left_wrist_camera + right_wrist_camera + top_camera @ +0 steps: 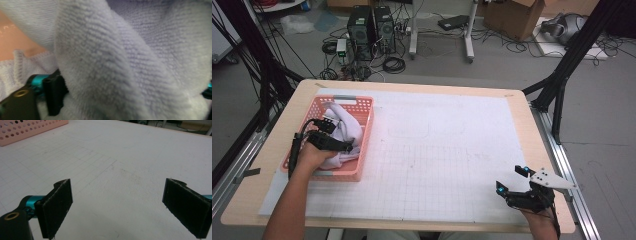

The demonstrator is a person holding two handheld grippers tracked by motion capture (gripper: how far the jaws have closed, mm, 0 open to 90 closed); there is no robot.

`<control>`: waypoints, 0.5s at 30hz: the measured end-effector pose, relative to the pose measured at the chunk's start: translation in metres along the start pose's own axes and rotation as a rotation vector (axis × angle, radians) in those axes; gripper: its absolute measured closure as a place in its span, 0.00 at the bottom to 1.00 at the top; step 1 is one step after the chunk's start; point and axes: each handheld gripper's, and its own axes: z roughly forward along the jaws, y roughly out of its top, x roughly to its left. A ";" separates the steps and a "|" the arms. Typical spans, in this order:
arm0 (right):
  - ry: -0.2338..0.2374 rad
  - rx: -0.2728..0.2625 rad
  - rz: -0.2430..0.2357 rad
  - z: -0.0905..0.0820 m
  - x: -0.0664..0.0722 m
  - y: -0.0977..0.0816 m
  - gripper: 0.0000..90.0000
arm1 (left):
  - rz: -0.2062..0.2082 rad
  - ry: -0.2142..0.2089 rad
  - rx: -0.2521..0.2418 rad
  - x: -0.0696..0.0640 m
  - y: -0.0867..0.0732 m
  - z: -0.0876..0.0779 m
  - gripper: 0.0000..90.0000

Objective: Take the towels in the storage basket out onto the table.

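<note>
A pale lilac towel (346, 125) lies bunched in a pink perforated basket (368, 131) at the table's left. My left gripper (339, 136) reaches down into the basket, its jaws spread wide around a thick fold of the towel (120, 62). In the left gripper view (131, 86) the fold bulges between the two black pads and a patch of the basket (10, 37) shows behind it. My right gripper (510, 179) hovers low over the table's near right corner, open with nothing between its jaws (117, 192).
White gridded paper (442, 150) covers the wooden table. The basket's long side (25, 130) appears far off in the right gripper view. Beyond the table are black frame legs (562, 75), computer towers (372, 30), cables and a cardboard box (512, 17).
</note>
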 end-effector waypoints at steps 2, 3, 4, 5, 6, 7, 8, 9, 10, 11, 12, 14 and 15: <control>0.002 -0.008 0.002 -0.001 0.000 0.000 0.09 | 0.011 0.003 0.002 -0.001 0.000 0.000 0.29; 0.000 -0.011 -0.003 -0.001 -0.001 0.000 0.09 | 0.024 0.008 0.005 -0.001 0.001 -0.002 0.34; -0.001 -0.008 0.002 -0.001 0.000 0.000 0.09 | 0.026 0.009 0.001 0.000 0.001 -0.003 0.38; -0.002 -0.008 0.003 -0.001 -0.001 0.000 0.09 | 0.019 0.014 -0.002 0.000 0.001 -0.004 0.43; -0.002 -0.009 0.003 -0.001 -0.001 0.000 0.09 | 0.016 0.011 -0.004 0.000 0.001 -0.004 0.46; -0.002 -0.009 0.006 -0.001 0.000 0.000 0.09 | 0.016 0.011 -0.004 0.000 0.001 -0.004 0.49; -0.002 -0.009 0.005 -0.002 -0.001 0.000 0.09 | 0.010 0.005 -0.010 0.001 0.002 -0.005 0.51; -0.002 -0.009 0.007 -0.002 -0.001 0.000 0.09 | 0.009 -0.001 -0.016 0.002 0.002 -0.006 0.52; -0.002 -0.011 0.008 -0.001 -0.001 0.000 0.09 | 0.002 -0.009 -0.026 0.003 0.002 -0.007 0.54; -0.002 -0.009 0.010 -0.001 -0.001 0.000 0.09 | -0.006 -0.012 -0.041 0.004 0.002 -0.008 0.56; -0.002 -0.008 0.013 -0.001 -0.001 0.000 0.09 | -0.014 -0.012 -0.057 0.005 0.002 -0.010 0.58; 0.001 -0.020 0.022 -0.001 -0.003 0.001 0.09 | -0.036 -0.026 -0.097 0.007 0.002 -0.015 0.59; 0.001 -0.020 0.022 -0.001 -0.003 0.001 0.09 | -0.036 -0.026 -0.097 0.007 0.002 -0.015 0.60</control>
